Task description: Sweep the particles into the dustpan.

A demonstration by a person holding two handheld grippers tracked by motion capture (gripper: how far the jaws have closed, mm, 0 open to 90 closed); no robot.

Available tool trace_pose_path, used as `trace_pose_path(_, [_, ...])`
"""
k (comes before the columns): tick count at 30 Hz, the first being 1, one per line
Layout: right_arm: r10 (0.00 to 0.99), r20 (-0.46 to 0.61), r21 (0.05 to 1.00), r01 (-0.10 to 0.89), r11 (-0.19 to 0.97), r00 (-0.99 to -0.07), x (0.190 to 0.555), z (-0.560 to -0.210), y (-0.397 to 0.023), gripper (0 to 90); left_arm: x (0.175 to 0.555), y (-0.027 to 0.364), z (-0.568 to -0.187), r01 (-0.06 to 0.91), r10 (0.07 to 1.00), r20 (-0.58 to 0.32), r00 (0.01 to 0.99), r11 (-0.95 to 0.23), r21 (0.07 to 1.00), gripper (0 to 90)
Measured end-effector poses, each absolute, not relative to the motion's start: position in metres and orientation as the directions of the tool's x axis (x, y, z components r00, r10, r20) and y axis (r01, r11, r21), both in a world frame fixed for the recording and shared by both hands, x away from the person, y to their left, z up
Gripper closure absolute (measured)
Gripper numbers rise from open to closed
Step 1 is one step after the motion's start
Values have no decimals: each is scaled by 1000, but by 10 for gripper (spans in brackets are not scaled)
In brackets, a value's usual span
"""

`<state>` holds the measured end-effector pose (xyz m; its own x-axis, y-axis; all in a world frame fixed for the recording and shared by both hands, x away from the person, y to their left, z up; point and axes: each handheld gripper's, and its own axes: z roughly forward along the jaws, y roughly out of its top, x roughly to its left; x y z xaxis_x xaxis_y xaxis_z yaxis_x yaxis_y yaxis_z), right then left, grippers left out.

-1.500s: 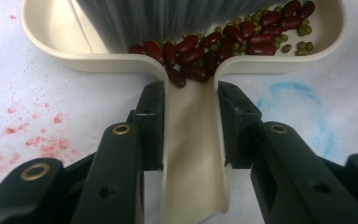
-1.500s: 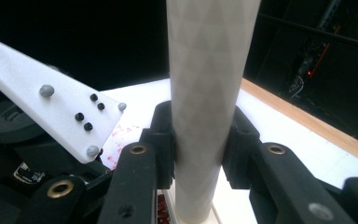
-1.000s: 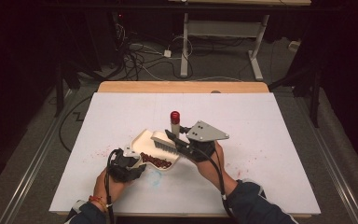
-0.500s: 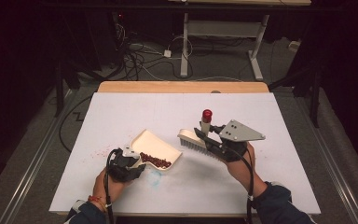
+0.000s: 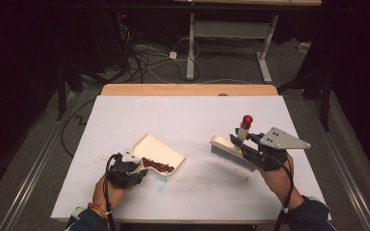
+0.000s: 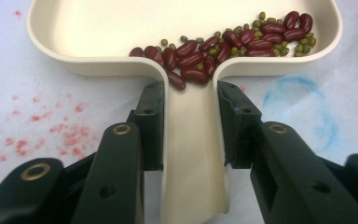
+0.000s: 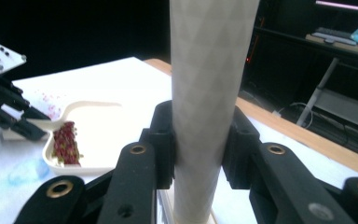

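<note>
cream dustpan [image 5: 160,150] holding beans [image 5: 157,165], brush [image 5: 231,150] lifted

Dustpan [image 6: 98,28]: cream plastic, smooth w/ a soft sheen. Beans [image 6: 223,44] inside look glossy, dark red, plus small matt green ones. Brush [image 5: 231,151]: pale plastic back, stiff bristles; its handle [image 7: 209,93] is matt w/ a fine faceted texture, red glossy cap on top. Table cover [image 5: 183,115] reads as matt white paper, stained red and blue; wood edge [image 5: 188,89] beyond. Both sets of jaws: matt black plastic, brass-look rivets.
</note>
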<state>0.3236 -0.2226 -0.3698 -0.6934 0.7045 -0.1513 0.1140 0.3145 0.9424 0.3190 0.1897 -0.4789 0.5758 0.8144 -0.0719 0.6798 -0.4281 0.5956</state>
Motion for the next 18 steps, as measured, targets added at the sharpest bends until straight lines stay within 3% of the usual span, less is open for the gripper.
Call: trace_pose_path(18, [712,-111,934,172,313,-694,302,-371,-267,699,322,205,-478,688,832,-67,551,-407,602,637])
